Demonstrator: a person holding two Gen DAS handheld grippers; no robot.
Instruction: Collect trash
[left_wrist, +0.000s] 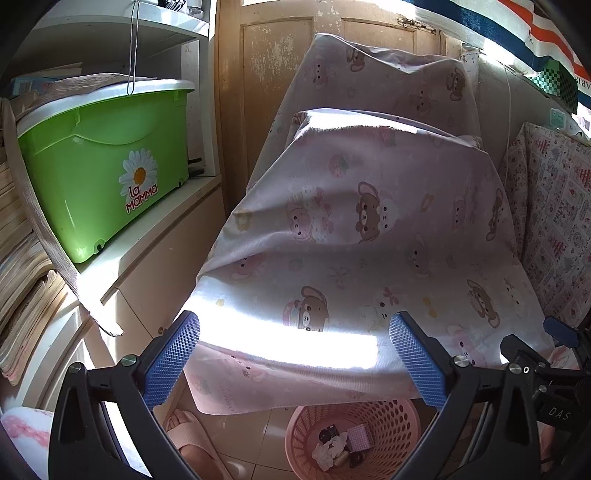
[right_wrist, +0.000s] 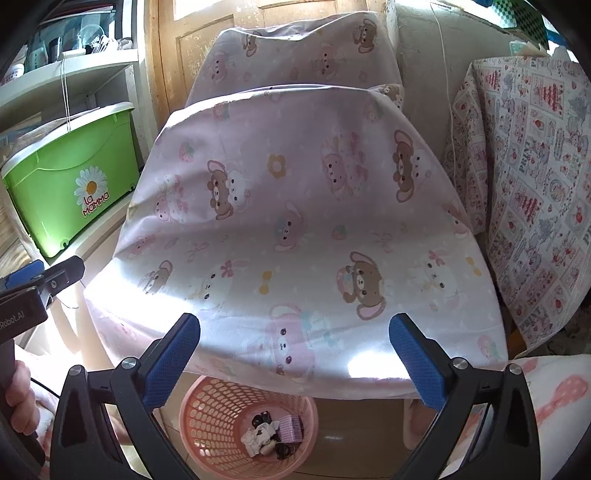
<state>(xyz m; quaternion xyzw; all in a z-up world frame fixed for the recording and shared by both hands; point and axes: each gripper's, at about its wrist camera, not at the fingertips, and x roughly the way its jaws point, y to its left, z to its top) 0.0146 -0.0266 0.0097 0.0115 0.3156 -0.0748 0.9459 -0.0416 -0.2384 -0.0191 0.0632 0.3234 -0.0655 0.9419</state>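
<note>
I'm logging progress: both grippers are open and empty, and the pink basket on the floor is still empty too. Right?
Not quite: the pink basket already holds trash, as both wrist views show. The left gripper and right gripper are indeed open and empty.

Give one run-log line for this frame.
left gripper: open, empty | right gripper: open, empty | pink basket: floor, holds trash | cloth-covered table: no trash visible

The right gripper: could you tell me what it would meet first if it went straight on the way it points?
Probably the pink bear-print cloth: the open right gripper faces its near edge, nothing between. Depth is unclear.
</note>
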